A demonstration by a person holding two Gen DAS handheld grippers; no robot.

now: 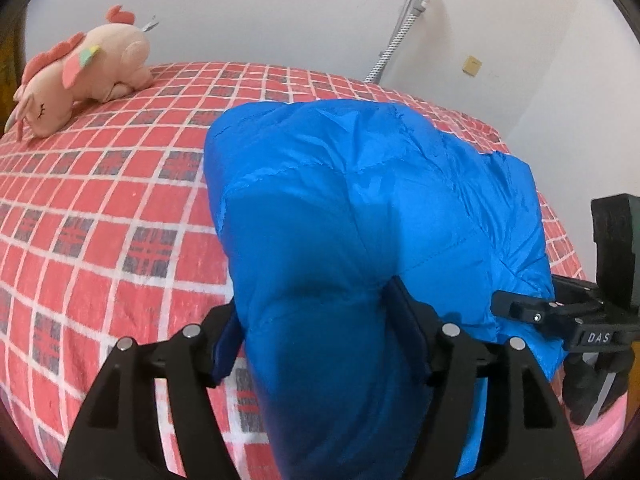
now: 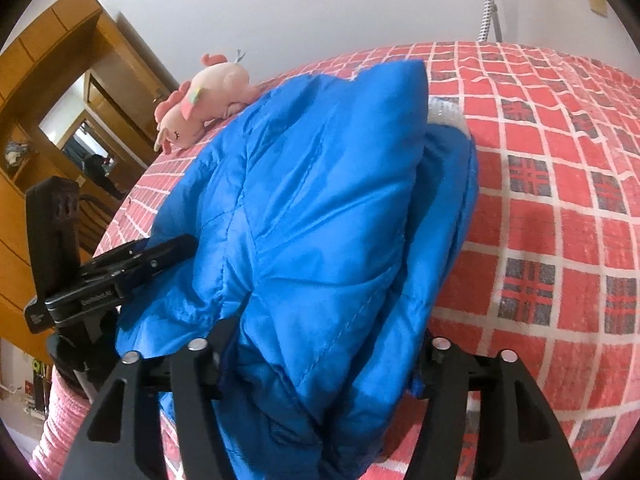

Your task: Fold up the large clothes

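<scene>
A large blue puffy jacket (image 1: 360, 208) lies bunched on a bed with a red checked sheet (image 1: 100, 220). My left gripper (image 1: 320, 332) is shut on a thick fold of the jacket at its near edge. My right gripper (image 2: 324, 360) is shut on another thick fold of the same jacket (image 2: 320, 200). The right gripper also shows in the left wrist view (image 1: 532, 312) at the jacket's right side. The left gripper shows in the right wrist view (image 2: 140, 260) at the jacket's left side. A white lining patch (image 2: 444, 114) peeks out at the jacket's far end.
A pink plush toy (image 1: 80, 76) lies at the bed's far left corner. A white wall stands behind the bed with a striped pole (image 1: 394, 40) against it. A wooden wardrobe (image 2: 48, 92) stands left of the bed. The red sheet (image 2: 560, 200) stretches right of the jacket.
</scene>
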